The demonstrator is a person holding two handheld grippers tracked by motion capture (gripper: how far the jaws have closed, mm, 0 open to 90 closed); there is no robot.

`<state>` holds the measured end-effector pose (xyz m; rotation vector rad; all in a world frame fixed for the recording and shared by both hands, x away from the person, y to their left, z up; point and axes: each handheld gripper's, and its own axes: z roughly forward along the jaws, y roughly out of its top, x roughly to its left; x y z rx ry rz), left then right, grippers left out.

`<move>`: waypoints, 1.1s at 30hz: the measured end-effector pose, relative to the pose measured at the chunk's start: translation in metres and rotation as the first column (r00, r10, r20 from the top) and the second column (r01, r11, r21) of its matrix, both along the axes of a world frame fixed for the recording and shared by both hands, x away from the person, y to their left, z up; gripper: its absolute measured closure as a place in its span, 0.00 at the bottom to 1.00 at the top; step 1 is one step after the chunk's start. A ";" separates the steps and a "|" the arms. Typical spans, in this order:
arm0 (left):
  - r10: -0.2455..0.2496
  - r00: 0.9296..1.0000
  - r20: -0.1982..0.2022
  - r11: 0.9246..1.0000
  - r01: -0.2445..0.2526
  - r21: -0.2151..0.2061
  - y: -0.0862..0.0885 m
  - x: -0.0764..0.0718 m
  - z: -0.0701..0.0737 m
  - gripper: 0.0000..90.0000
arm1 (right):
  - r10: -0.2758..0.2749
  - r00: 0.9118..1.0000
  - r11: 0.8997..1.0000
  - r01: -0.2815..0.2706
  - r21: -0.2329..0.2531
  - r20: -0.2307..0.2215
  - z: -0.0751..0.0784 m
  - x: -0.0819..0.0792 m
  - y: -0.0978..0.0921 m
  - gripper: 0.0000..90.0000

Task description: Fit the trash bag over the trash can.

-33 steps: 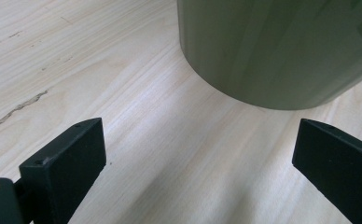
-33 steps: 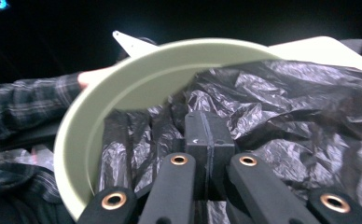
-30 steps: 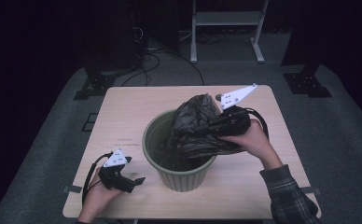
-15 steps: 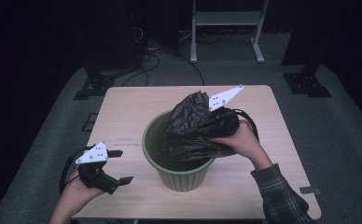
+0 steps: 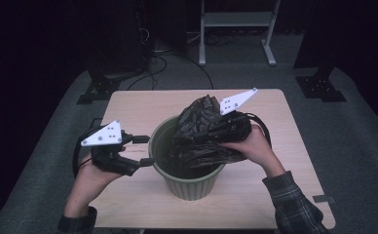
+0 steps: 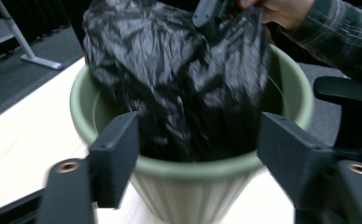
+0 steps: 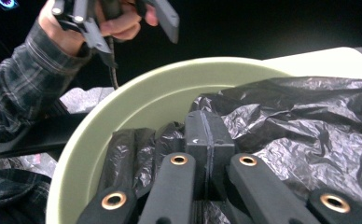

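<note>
A green ribbed bin (image 5: pixel 187 187) stands in the middle of a light wooden table (image 5: pixel 143 105). A crumpled black plastic bag (image 5: pixel 199 119) bulges out of its top. My right gripper (image 5: pixel 179 141) reaches in from the right over the rim and is shut on a fold of the bag (image 7: pixel 300 121), its pads (image 7: pixel 198 140) pressed together just inside the bin's wall (image 7: pixel 137 102). My left gripper (image 5: pixel 145 150) is open at the bin's left rim. In the left gripper view its jaws (image 6: pixel 202 154) stand wide on either side of the rim (image 6: pixel 188 170), with the bag (image 6: pixel 179 84) behind.
The table's near edge and corners are close to both forearms. Dark floor surrounds the table, with cables (image 5: pixel 148 44) and a white metal stand (image 5: pixel 236 29) behind it. A small grey tape strip (image 5: pixel 323 199) lies near the right front corner.
My left gripper swung out past the table's left edge, then rose and moved right to the bin's rim. The right gripper and bag shifted slightly left over the bin.
</note>
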<state>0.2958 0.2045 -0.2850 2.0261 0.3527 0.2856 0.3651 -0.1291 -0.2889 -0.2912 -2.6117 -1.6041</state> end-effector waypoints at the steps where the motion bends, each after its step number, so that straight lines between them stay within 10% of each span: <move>1: -0.004 1.000 -0.008 1.000 0.004 0.008 -0.006 0.004 0.002 0.34 | 0.001 1.000 1.000 -0.001 0.006 0.000 0.001 0.000 0.000 1.00; 17: -0.079 0.996 -0.033 0.987 0.082 0.141 -0.068 0.040 0.006 0.53 | 0.034 0.999 0.998 -0.033 0.051 -0.009 0.006 -0.001 0.003 1.00; 20: -0.090 0.994 -0.054 0.982 0.098 0.160 -0.074 0.046 0.004 0.76 | 0.040 0.999 0.997 -0.040 0.065 -0.008 0.005 -0.001 0.006 1.00; 25: -0.074 0.993 -0.094 0.981 0.089 0.171 -0.074 0.048 0.000 1.00 | 0.034 0.999 0.997 -0.032 0.070 -0.029 0.005 0.001 0.004 0.83; 33: -0.041 0.993 -0.109 0.987 0.057 0.151 -0.053 0.048 -0.008 1.00 | -0.051 0.998 0.993 0.054 0.106 -0.030 0.007 0.002 -0.036 0.76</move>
